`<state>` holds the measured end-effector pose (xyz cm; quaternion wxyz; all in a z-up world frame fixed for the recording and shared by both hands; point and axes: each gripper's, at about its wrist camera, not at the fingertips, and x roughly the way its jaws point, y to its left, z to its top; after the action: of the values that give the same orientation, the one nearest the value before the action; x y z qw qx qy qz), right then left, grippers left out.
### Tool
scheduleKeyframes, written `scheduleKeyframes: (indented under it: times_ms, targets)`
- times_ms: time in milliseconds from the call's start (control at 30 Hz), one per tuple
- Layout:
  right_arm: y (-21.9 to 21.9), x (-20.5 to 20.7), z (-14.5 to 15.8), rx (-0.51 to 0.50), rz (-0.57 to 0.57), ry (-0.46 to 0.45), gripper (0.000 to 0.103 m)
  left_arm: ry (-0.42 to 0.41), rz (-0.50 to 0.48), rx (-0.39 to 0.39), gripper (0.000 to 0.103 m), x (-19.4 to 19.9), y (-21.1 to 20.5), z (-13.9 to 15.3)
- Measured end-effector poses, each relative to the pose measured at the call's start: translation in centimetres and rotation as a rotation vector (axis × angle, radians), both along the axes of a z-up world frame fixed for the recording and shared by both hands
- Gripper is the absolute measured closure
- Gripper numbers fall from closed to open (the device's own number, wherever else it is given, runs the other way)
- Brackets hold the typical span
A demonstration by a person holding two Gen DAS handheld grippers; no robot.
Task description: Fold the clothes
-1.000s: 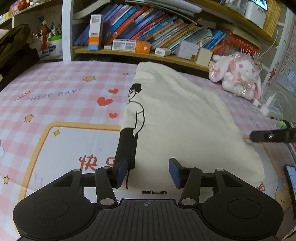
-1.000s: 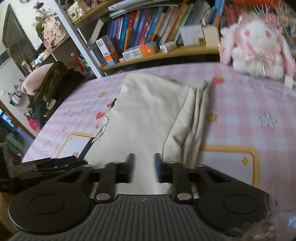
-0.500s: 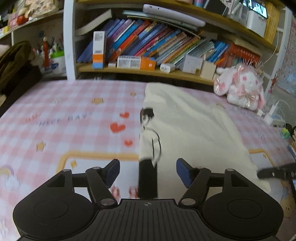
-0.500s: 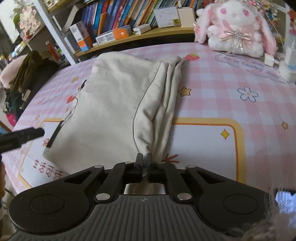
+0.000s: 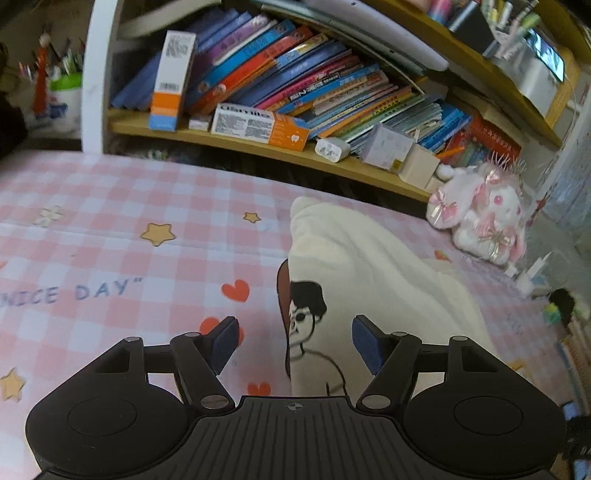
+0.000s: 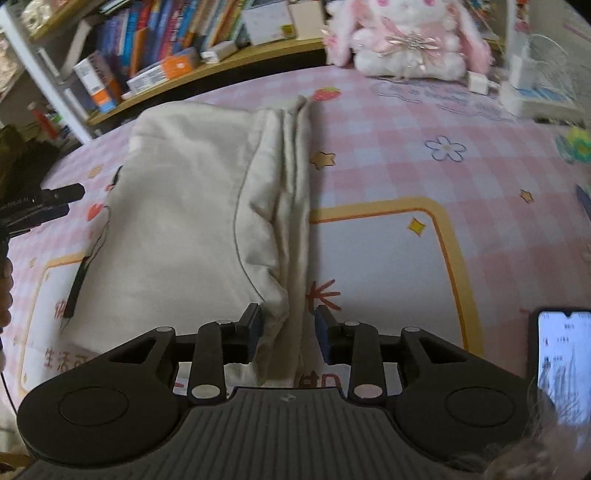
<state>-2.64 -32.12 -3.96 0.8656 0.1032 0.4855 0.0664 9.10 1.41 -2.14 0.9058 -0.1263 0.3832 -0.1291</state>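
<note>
Two hand-held grippers work over one cream garment [image 6: 177, 221] that lies folded lengthwise on the table [image 6: 388, 258] — a surface covered by a pink checked cloth with stars and hearts.

Left hand-held gripper [image 5: 291, 338]: jaws spread wide, nothing between the pads; below them lies the garment's left edge, where a printed cartoon figure [image 5: 304, 314] shows.

Right hand-held gripper [image 6: 286, 328]: jaws opening, at a narrow gap; the gathered near right edge of the garment sits between them, and the pads do not press on it.

Garment position: centre of the table, long axis running from near to far, with bunched folds along its right side.

Surroundings: bookshelf [image 5: 280, 99] along the far edge, pink plush rabbit [image 6: 406, 33] at far right, lit phone [image 6: 561, 362] at near right
</note>
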Motion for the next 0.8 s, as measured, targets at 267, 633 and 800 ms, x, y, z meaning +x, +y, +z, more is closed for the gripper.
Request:
scheduleKeyframes:
  times_ms: [267,633,800]
  targets:
    - [1.0,-0.9,0.4,-0.059,-0.126,-0.018,0.061,0.066,-0.04,-0.12,0.028,4.0,1.6,-2.1]
    - [1.8,-1.2,-0.7,-0.098,-0.179,0.043,0.057,0.139,-0.057,-0.408,0.03,8.7,3.0,-5.3]
    - [2.0,-1.3,-0.7,-0.107,-0.195,0.048,0.056,0.156,-0.038,-0.476,0.033,10.5,3.4,-5.8]
